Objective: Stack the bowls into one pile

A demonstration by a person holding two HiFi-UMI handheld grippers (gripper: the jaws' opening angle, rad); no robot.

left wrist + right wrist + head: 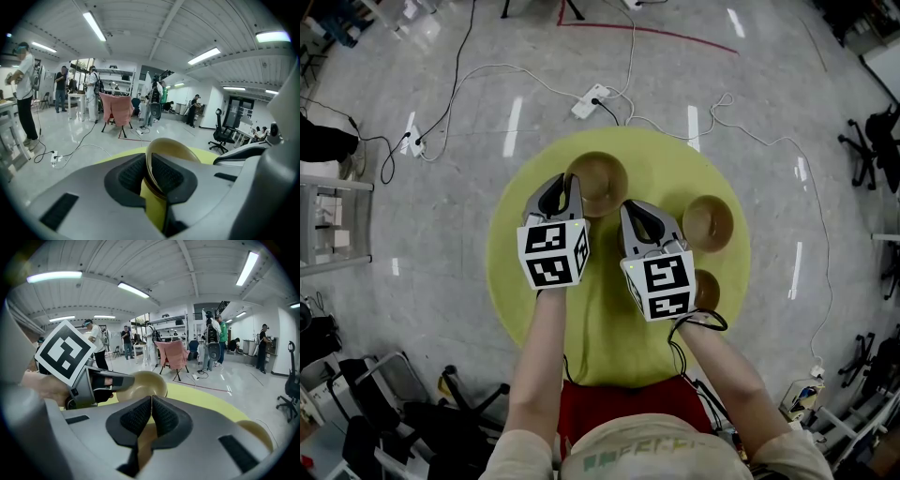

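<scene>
On the round yellow-green table [600,347], the head view records three tan bowls. The far bowl [598,178] is at 12 o'clock, the second bowl [709,223] at 3 o'clock. The third bowl [706,289], at 4 o'clock, is partly covered by the right gripper [636,212]. The second and third bowls sit just beside each other, apart from the far bowl. Neither gripper view shows this layout.

Only the left gripper view confirms the grasp. The left gripper [149,161] is clamped on the wall of the far bowl [171,149], one jaw inside the rim and one outside, and the bowl is tilted. The right gripper view shows the same hold from the side, with the left gripper [93,385] at 9 o'clock on the far bowl [143,383].

The right gripper [151,401] has its jaws pressed together with nothing between them. No view shows whether the far bowl rests on the table or is raised.
</scene>
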